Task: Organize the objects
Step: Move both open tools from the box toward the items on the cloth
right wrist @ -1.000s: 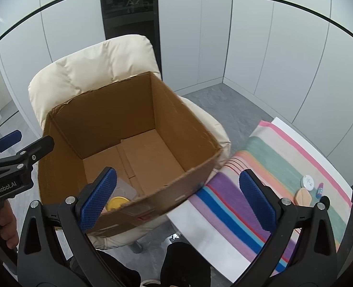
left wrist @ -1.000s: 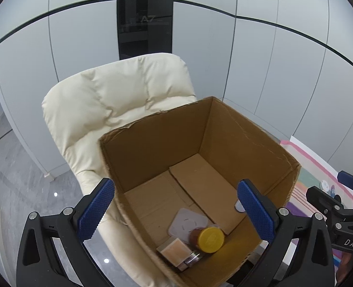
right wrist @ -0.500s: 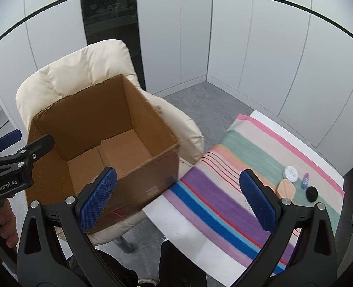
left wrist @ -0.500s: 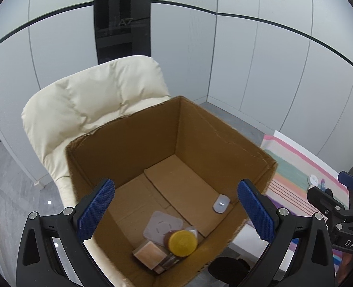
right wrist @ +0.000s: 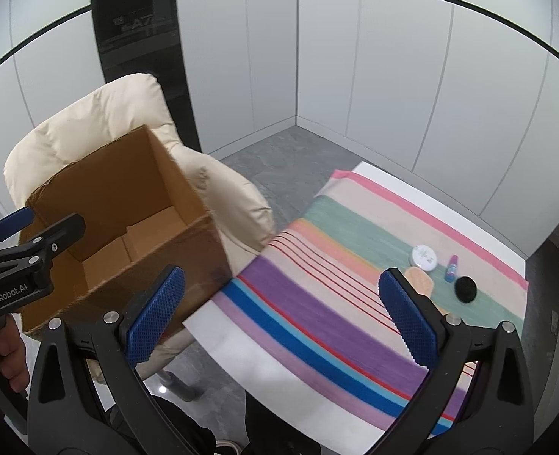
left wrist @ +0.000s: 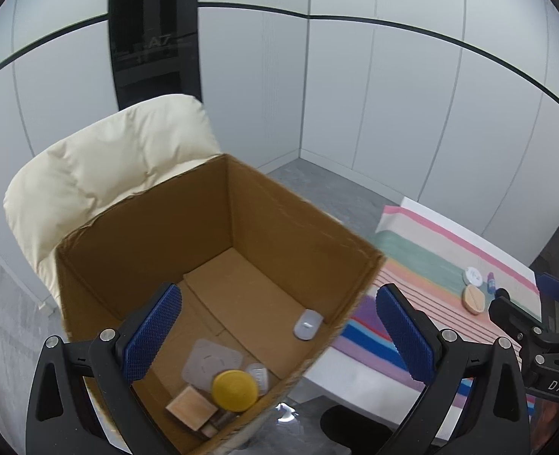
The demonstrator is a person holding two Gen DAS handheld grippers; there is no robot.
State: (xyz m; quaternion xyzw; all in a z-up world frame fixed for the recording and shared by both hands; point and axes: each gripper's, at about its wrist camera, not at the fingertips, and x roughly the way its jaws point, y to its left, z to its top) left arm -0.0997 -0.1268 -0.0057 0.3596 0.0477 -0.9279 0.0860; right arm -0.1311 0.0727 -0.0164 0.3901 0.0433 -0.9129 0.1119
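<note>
A: Biggest first?
B: Cream padded chair [left wrist: 101, 174], with an open cardboard box [left wrist: 279, 223] sitting on its seat. To the right, a white worktop [right wrist: 241, 349] under a striped cloth [right wrist: 340, 303].

A: What's in the box?
B: Near corner: a grey flat square pad [left wrist: 211, 360], a yellow round lid [left wrist: 235, 389] on a jar, partly over the pad, a tan block [left wrist: 191, 406] touching the jar on its left, and a small clear container [left wrist: 258, 375] just beside the lid. A grey oval piece [left wrist: 308, 324] lies apart, close to the right wall. The rest of the box floor is bare flaps.

A: On the cloth?
B: Far end, a tight cluster: white round tin [right wrist: 424, 255], tan oval sponge [left wrist: 473, 299] just beside it, black round puff [right wrist: 465, 289], small blue bottle with a purple cap [right wrist: 451, 267] between tin and puff. In the right wrist view the right tool's finger half hides the sponge.

A: Tools?
B: Left tool [left wrist: 279, 337] has its blue pads spread wide, nothing between them, up above the box's near right corner. Right tool [right wrist: 283, 322] is equally wide apart and empty, over the near part of the cloth, well short of the cluster.

A: Anything of the person?
B: A hand [right wrist: 8, 349] on the left tool's grip, at the right wrist view's left edge.
</note>
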